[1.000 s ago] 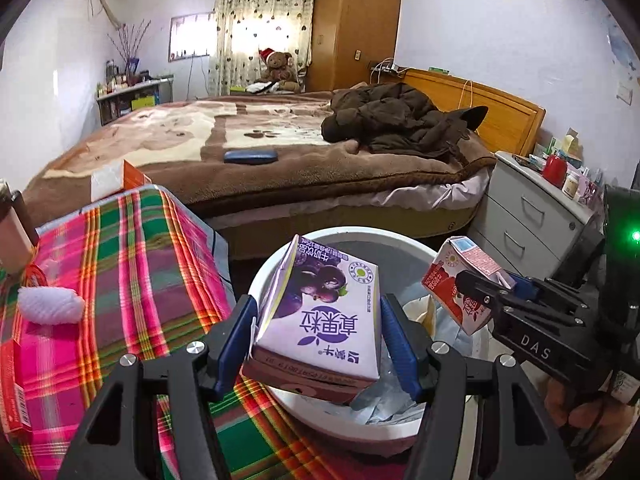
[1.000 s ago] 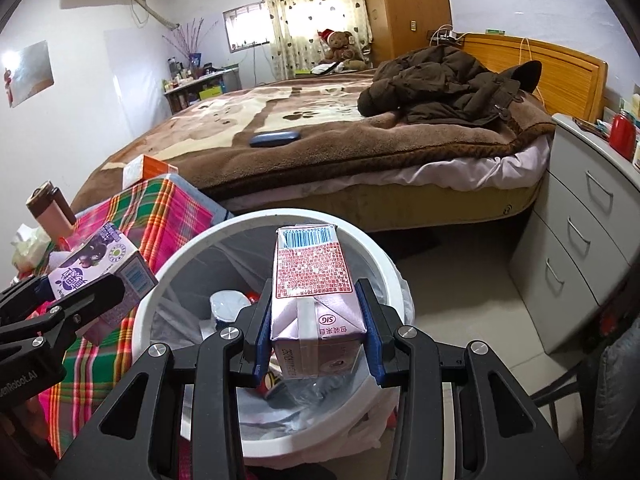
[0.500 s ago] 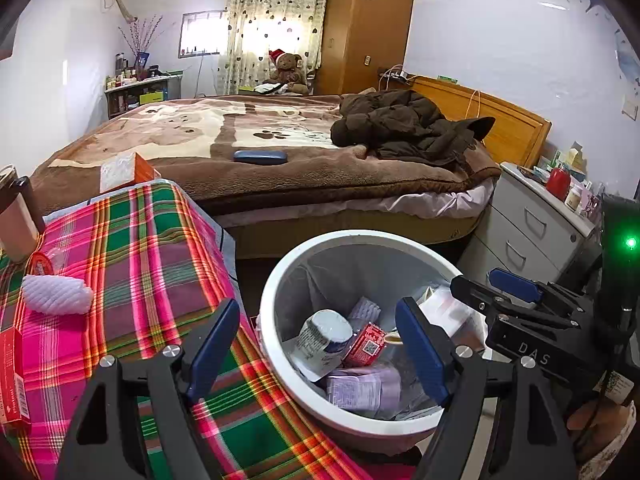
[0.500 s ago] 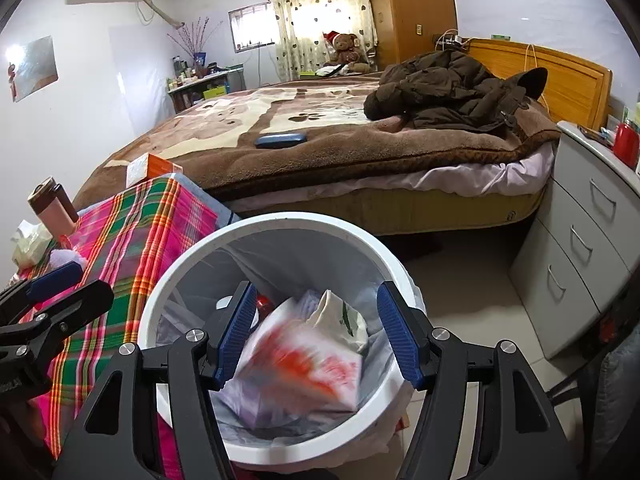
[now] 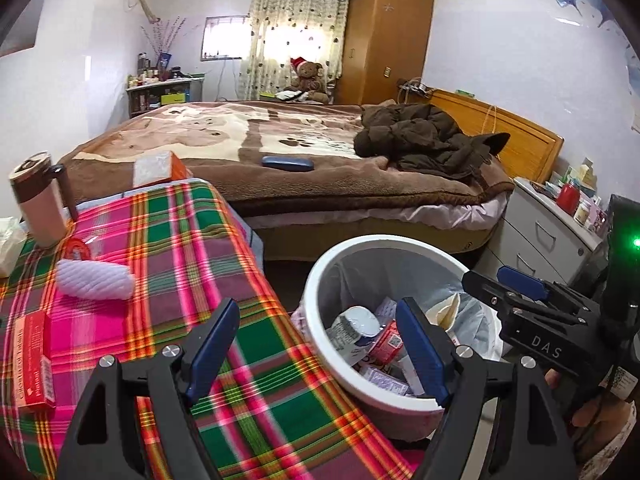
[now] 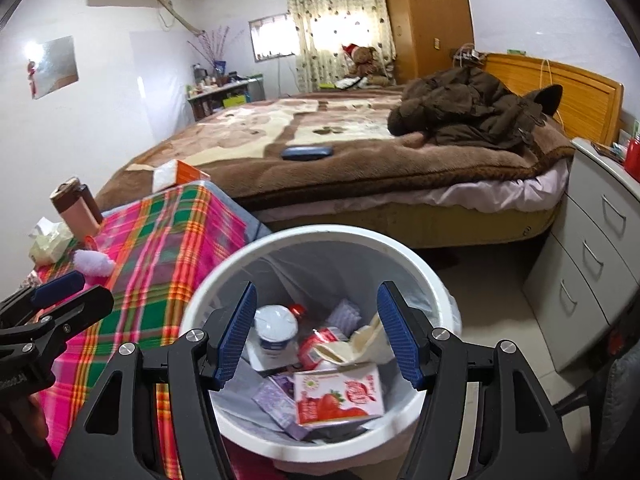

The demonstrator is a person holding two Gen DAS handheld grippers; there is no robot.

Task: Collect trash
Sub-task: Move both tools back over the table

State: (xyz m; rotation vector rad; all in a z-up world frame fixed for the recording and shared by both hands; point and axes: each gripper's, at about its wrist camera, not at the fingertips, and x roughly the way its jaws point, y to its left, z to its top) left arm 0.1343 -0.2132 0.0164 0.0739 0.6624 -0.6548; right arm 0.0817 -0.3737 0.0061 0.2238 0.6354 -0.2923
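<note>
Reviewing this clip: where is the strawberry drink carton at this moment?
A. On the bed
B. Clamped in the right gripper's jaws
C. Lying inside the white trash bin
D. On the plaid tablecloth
C. The strawberry drink carton lies on the other rubbish inside the white trash bin, below the right gripper, whose jaws stand open with nothing between them.

Our left claw (image 5: 316, 352) fills the lower middle of its frame, jaws spread and empty after just opening. Our right claw (image 6: 316, 336) does the same, jaws apart, nothing between, angled downward; fingers (image 5: 584, 412) show lower right.
</note>
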